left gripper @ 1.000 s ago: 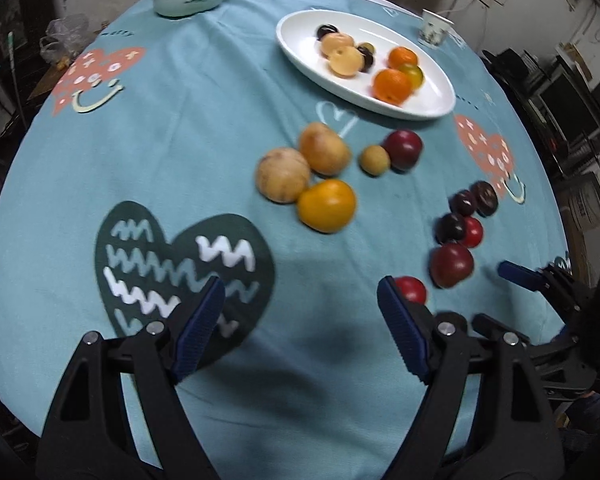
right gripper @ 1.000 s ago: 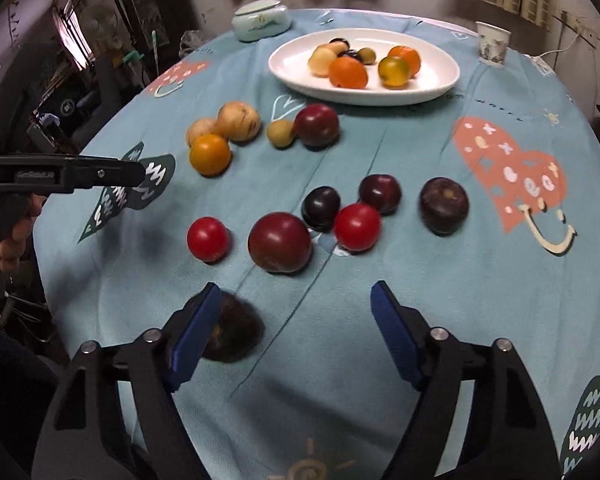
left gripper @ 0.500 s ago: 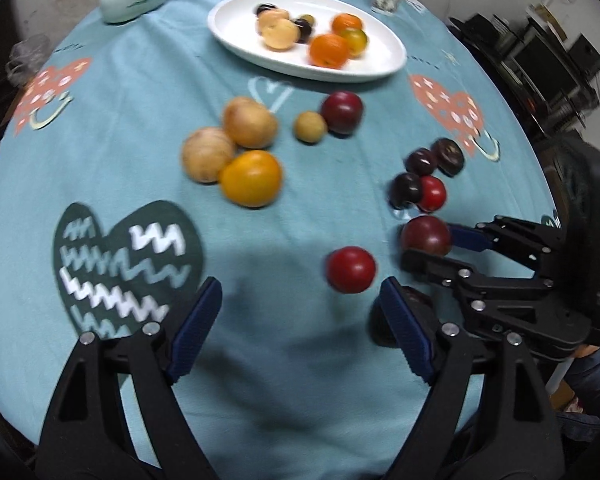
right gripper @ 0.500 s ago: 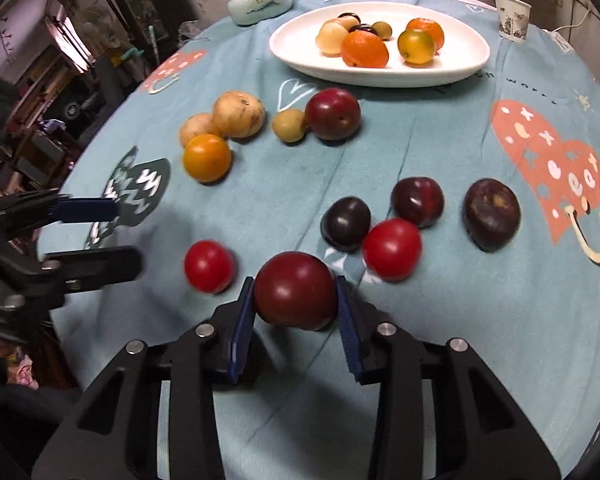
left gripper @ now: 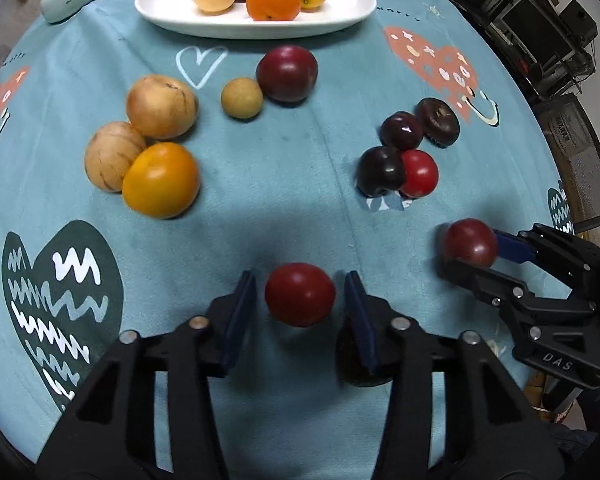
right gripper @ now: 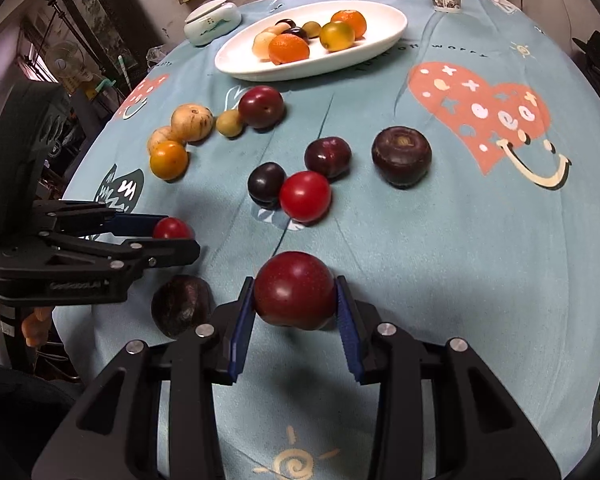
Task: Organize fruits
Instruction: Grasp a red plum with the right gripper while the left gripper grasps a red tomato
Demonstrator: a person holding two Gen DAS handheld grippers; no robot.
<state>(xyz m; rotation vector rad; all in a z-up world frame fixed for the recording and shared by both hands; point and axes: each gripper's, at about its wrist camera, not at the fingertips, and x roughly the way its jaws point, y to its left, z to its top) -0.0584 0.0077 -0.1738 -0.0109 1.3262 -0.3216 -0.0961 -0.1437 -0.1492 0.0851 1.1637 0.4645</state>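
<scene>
- Closing left gripper around the small red tomato, gaps showing beside both pads, above the tablecloth.
- Clamping right gripper on the dark red plum, pads pressing its sides.

Teal cloth, heart prints; white plate; fruit near edge maybe dark purple.

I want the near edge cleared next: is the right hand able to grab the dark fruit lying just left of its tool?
Probably not yet: the right tool is shut on a dark red plum. The dark fruit itself lies uncovered close by.
</scene>
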